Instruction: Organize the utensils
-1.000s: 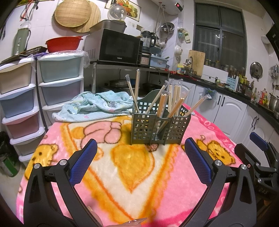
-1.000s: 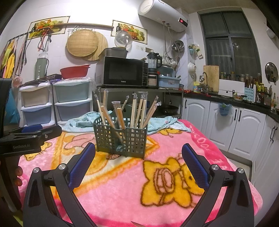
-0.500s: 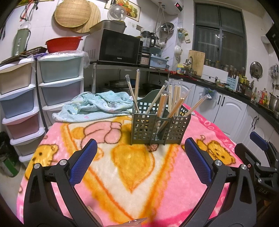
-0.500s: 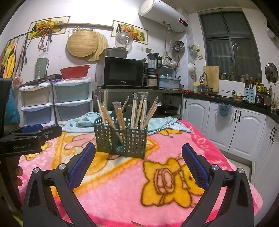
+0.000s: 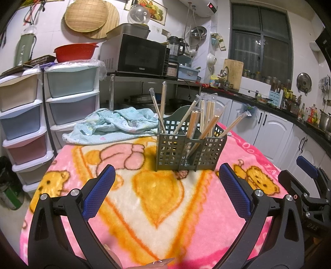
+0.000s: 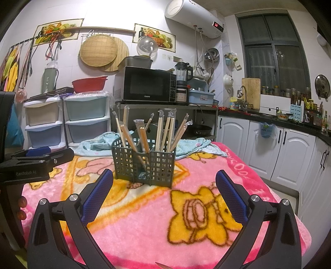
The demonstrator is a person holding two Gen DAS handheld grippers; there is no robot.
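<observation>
- Left gripper [image 5: 166, 184]: jaws wide, nothing held; right gripper [image 6: 164, 183] likewise.
- Chopsticks [image 6: 163, 132] in holder [image 6: 144, 163].
- Only right view shows water heater [image 6: 192, 17] whole.

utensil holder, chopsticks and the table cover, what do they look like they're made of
Utensil holder: looks like moulded plastic, matt grey-green, with a square grid of holes in its walls.
Chopsticks: pale wood or bamboo by their colour; several sit in clear, shiny sleeves, probably plastic film.
Table cover: a fuzzy fleece-like blanket, pink with orange cartoon prints and a soft nap.
</observation>
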